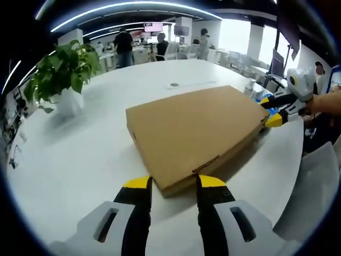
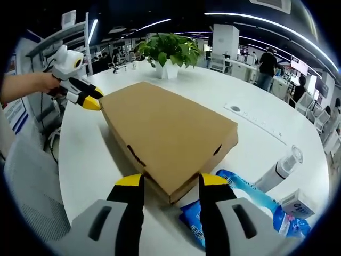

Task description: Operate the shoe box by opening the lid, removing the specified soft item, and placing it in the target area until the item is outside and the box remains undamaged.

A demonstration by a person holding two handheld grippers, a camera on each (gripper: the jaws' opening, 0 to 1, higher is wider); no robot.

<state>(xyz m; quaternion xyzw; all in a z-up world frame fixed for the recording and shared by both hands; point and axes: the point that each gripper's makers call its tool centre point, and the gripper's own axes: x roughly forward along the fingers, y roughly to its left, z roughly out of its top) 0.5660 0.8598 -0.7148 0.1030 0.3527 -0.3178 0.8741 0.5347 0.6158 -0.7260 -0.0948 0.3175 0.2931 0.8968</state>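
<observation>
A closed brown cardboard shoe box [image 1: 194, 130] lies flat on the round white table [image 1: 80, 160]. My left gripper [image 1: 175, 184] is open, its yellow-tipped jaws standing either side of the box's near corner. At the box's far corner my right gripper [image 1: 270, 111] is also open, held by a hand. In the right gripper view the same box [image 2: 165, 130] has its corner between the open right gripper [image 2: 171, 181], while the left gripper [image 2: 94, 98] sits at the opposite corner. The lid is down, so the inside is hidden.
A potted plant [image 1: 64, 69] stands on the table beyond the box. Beside the box near my right gripper lie a blue packet [image 2: 240, 200], a white bottle [image 2: 279, 168] and a small carton [image 2: 298, 205]. A grey chair [image 2: 26, 181] stands at the table's edge. People stand far behind.
</observation>
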